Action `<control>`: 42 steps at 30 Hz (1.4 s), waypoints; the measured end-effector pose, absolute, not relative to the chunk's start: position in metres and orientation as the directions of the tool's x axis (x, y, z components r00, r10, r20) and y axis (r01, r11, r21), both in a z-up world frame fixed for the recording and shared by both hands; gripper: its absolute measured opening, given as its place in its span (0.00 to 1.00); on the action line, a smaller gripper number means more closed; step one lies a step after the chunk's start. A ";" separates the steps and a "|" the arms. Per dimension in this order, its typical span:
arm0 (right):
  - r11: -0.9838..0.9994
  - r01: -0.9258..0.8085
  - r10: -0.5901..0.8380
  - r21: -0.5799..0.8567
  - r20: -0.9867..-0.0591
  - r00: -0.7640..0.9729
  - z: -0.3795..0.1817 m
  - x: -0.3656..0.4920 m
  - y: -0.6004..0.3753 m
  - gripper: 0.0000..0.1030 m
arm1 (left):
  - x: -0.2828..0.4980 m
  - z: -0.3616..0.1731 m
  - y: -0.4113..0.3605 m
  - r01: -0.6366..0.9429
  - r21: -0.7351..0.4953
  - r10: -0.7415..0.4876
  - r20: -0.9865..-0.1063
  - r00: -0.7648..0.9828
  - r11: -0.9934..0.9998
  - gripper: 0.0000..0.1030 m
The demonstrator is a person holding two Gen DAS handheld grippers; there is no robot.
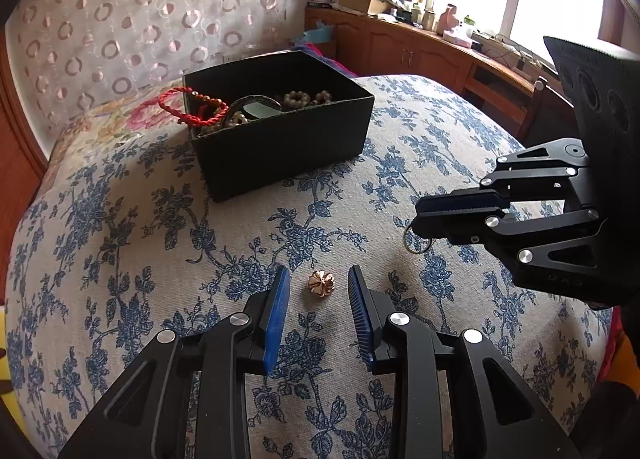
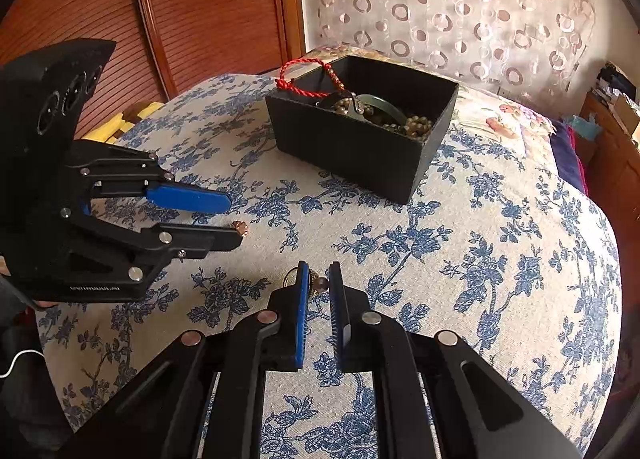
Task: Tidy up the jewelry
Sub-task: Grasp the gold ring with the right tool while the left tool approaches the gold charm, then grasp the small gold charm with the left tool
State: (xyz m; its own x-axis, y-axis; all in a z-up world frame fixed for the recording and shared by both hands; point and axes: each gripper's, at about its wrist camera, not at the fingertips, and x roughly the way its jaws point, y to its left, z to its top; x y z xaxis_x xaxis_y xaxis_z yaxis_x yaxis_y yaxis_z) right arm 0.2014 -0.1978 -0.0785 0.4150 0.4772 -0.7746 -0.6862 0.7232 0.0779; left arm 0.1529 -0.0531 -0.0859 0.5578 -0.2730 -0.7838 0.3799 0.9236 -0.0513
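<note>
A small rose-gold flower-shaped piece (image 1: pixel 321 283) lies on the blue-flowered cloth (image 1: pixel 160 259). My left gripper (image 1: pixel 318 271) stands open around it, one blue pad on each side, neither touching it. In the right wrist view the same piece (image 2: pixel 240 228) shows at the tip of the left gripper (image 2: pixel 234 219). My right gripper (image 2: pixel 319 267) is shut on a thin metal ring (image 2: pixel 291 276). From the left wrist view that ring (image 1: pixel 416 240) hangs from the tip of the right gripper (image 1: pixel 416 215), just above the cloth. Farther back stands a black box (image 1: pixel 280 147) holding pearls and a bangle.
A red cord bracelet (image 1: pixel 176 105) hangs over the box's left rim. The cloth covers a rounded bed that drops off on every side. Wooden cabinets (image 1: pixel 400 47) with clutter run under the window at the right. A wooden slatted panel (image 2: pixel 180 11) stands behind the left side.
</note>
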 end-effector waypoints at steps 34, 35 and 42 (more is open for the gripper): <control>0.741 -0.668 0.478 0.065 -0.750 0.457 -0.063 0.208 -0.210 0.11 | 0.159 -0.074 -0.046 0.351 -0.038 -0.253 -0.764 0.594 0.936 0.13; 0.741 -0.668 0.480 0.064 -0.747 0.460 -0.062 0.208 -0.210 0.11 | 0.160 -0.072 -0.045 0.346 -0.036 -0.251 -0.760 0.599 0.937 0.13; 0.739 -0.672 0.492 0.053 -0.723 0.485 -0.047 0.218 -0.208 0.11 | 0.174 -0.055 -0.039 0.322 -0.025 -0.235 -0.735 0.636 0.947 0.13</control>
State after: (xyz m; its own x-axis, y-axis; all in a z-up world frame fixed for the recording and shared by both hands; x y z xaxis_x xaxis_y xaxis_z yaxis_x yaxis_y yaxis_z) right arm 0.2181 -0.2077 -0.0474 0.4845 0.4920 -0.7233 -0.6716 0.7390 0.0528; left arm 0.1741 -0.0392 -0.0549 0.6359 -0.2351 -0.7351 0.3216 0.9466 -0.0245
